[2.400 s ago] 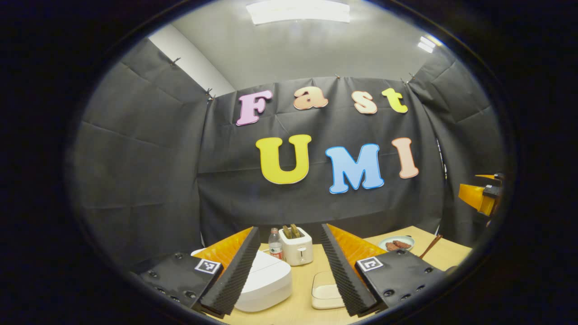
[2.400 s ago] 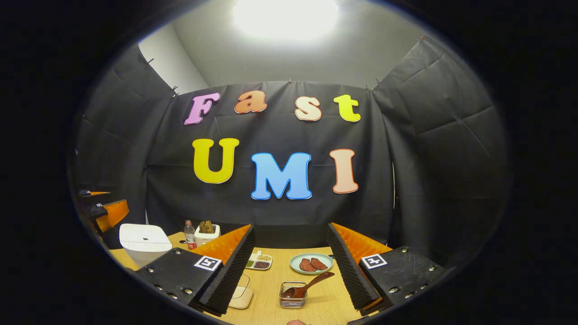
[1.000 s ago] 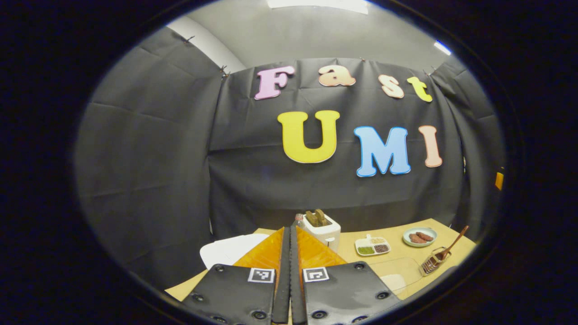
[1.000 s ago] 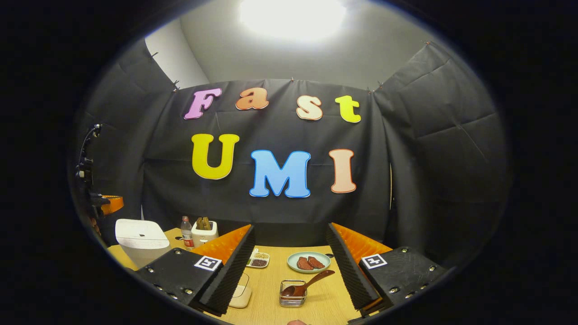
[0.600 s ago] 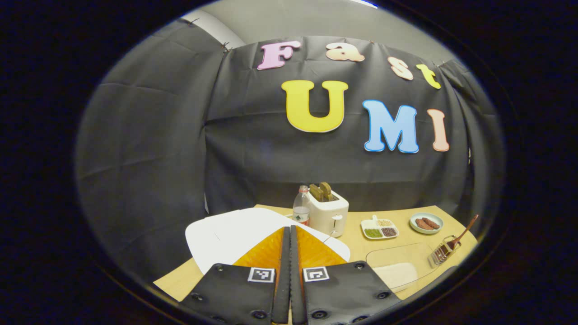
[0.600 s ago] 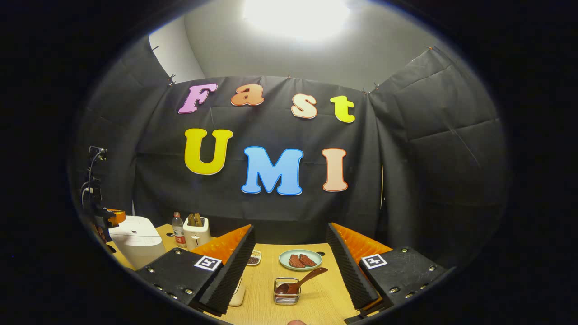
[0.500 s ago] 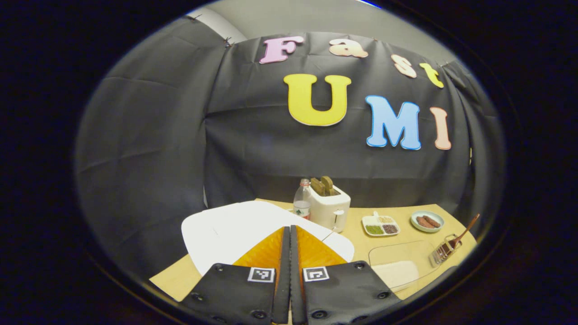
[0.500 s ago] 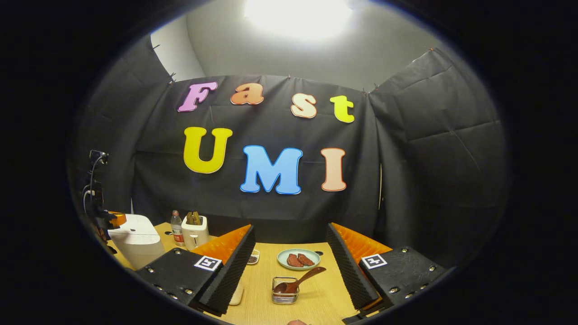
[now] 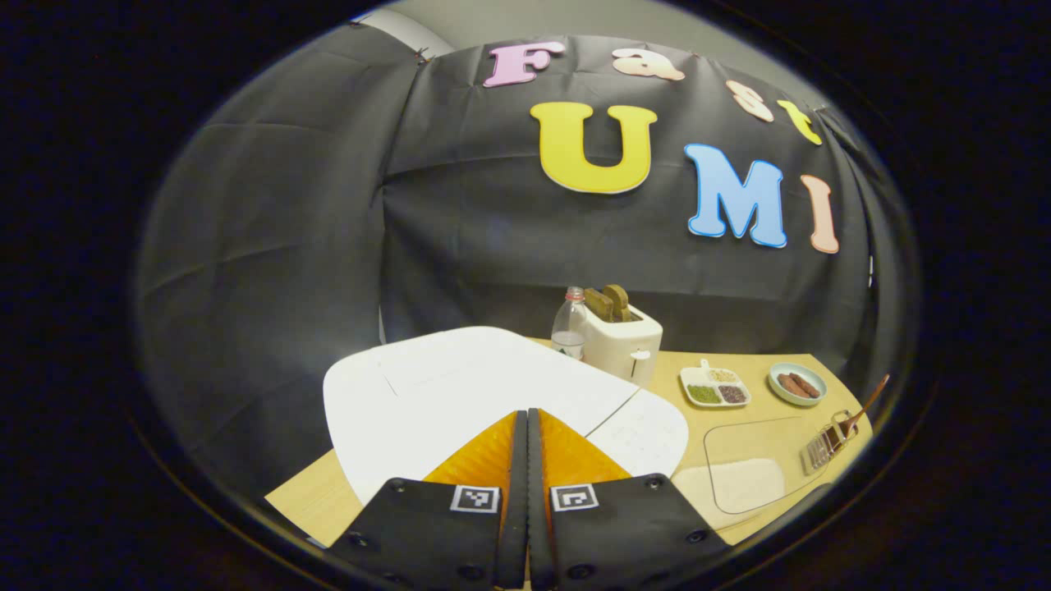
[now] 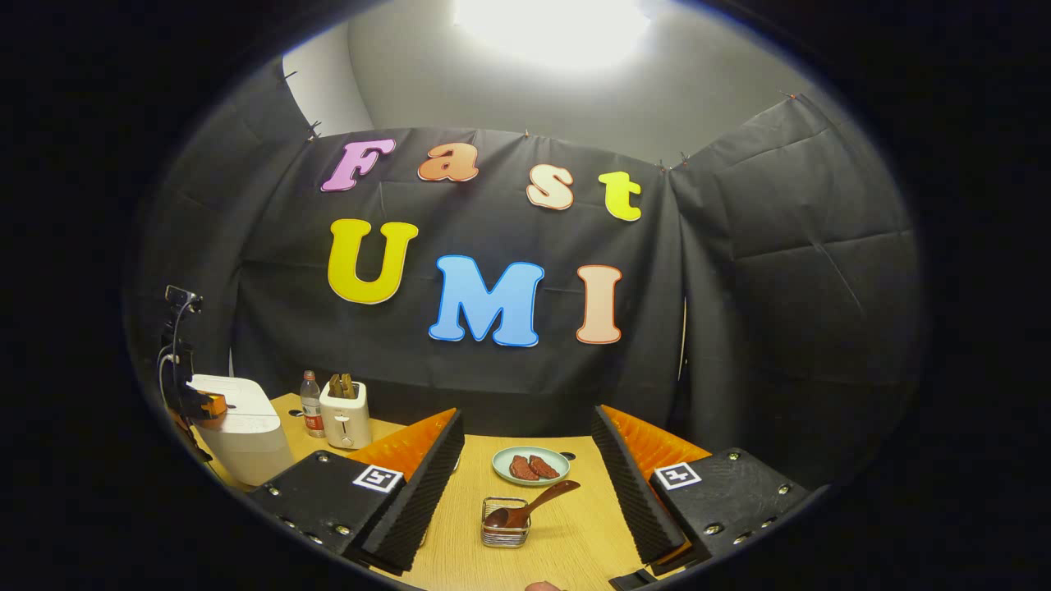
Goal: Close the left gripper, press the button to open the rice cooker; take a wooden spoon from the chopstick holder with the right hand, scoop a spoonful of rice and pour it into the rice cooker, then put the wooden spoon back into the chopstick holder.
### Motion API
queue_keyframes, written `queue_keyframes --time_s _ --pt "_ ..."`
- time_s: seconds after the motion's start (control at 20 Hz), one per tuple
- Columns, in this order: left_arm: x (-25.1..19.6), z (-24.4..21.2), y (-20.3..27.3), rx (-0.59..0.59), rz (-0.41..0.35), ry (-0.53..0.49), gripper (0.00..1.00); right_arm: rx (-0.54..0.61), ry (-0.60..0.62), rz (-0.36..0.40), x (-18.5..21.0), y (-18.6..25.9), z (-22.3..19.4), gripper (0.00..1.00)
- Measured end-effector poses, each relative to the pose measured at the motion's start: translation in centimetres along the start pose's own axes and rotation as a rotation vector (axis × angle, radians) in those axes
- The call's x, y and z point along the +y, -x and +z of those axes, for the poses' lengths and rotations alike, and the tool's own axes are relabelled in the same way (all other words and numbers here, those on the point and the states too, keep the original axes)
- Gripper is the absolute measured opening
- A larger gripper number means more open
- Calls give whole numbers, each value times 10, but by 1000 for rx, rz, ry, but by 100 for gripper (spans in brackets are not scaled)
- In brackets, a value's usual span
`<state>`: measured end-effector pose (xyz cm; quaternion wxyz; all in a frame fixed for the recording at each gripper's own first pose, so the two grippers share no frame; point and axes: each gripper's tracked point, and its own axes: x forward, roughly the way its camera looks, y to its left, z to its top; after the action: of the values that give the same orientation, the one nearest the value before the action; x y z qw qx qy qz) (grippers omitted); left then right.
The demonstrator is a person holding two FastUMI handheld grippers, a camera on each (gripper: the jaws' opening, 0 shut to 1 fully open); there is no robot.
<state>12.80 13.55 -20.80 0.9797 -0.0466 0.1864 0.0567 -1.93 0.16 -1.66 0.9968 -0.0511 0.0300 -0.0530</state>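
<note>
My left gripper (image 9: 526,417) is shut with nothing in it, its tips just above the front of the white rice cooker (image 9: 460,390), whose lid is down. In the right gripper view the rice cooker (image 10: 240,433) stands at the far left with the left gripper (image 10: 207,404) at its top front edge. My right gripper (image 10: 525,423) is open and holds nothing. Ahead of it a wooden spoon (image 10: 535,505) leans in a wire chopstick holder (image 10: 504,533). A clear container of rice (image 9: 751,472) lies right of the cooker, with the chopstick holder (image 9: 823,444) beyond it.
Behind the cooker stand a toaster (image 9: 621,349) and a water bottle (image 9: 568,332). A divided dish of grains (image 9: 714,386) and a plate of meat (image 9: 798,384) sit farther right on the wooden table (image 10: 575,542). Black cloth walls close in the table.
The left gripper has shut, tipped down and come in close over the cooker's lid. The right gripper stays open and has drifted a little, so the holder sits slightly further left in its view.
</note>
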Motion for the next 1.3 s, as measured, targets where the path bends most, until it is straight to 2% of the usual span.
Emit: queue_keyframes --time_s 0.2,0.4,0.55,0.7,0.9,0.95,1.1,1.3 --pt "0 10 4 -26 15 -5 10 -9 -2 1 -3 -1 2 96" --pt "7 74 23 -178 53 -70 10 -10 -19 8 -6 -5 -1 96" --pt "16 119 48 -281 90 -42 10 -11 -35 12 -9 -10 -3 96" --pt "12 144 74 -339 88 -8 11 -10 -46 25 -10 -19 -7 96" --pt "-3 159 113 -396 84 -13 81 -4 -82 38 -14 -30 -15 95" --pt "-8 160 121 -405 79 -17 80 -6 -85 40 -15 -33 -17 96" --pt "-23 160 145 -409 63 -22 97 -6 -93 46 -19 -45 -25 96" --pt "-40 164 178 -426 54 -36 97 29 -111 40 -30 -61 -46 96"
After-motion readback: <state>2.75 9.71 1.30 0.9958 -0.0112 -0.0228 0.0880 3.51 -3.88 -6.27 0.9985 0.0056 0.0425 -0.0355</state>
